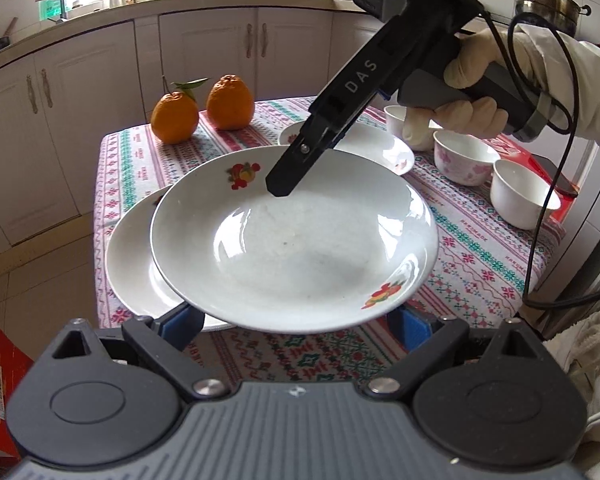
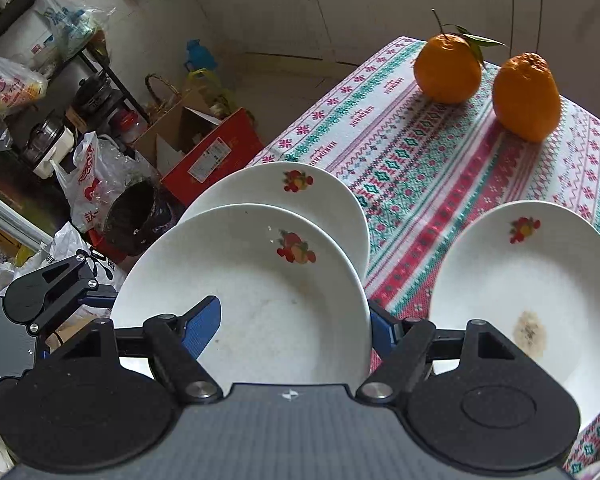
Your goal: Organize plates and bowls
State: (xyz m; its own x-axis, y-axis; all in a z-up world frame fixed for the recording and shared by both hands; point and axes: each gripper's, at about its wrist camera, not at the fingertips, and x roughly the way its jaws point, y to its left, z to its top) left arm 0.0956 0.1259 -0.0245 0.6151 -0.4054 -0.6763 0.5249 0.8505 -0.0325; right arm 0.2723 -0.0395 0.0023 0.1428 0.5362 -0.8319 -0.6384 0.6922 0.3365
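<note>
**Plate held over the stack, both grippers at its rim**

Nearest the left camera, the lifted plate [image 1: 296, 240] hangs above the bench [image 1: 480, 248], its near edge between the blue pads of the left gripper [image 1: 296, 322]. Those jaws stand wide on either side of the rim, and whether they pinch it I cannot tell. The right gripper [image 2: 296, 324] has the plate's opposite edge between its jaws; they also look spread, one blue pad lying over the plate's inner face, so a firm grip cannot be confirmed there either.

Below and slightly offset sits a second plate [image 1: 130, 256] on the bench, probably the stacking target. A third plate [image 2: 540, 280], with a brown stain, lies just beside them, and three small bowls [image 1: 464, 158] stand at the far side near the right hand [image 1: 472, 80].

Risks, as I judge them: glazed china is slick, so a loose hold could let the plate tip and strike the one beneath. The lower plate overhangs the bench edge, so a hard landing might push it off. The right gripper's cable [image 1: 540, 216] loops near a bowl and could snag it.

A patterned cloth [image 2: 420, 152] covers the bench, with two oranges [image 2: 488, 80] at the far corner. White kitchen cabinets [image 1: 208, 52] stand behind; bags and a red box [image 2: 216, 156] crowd the floor.
</note>
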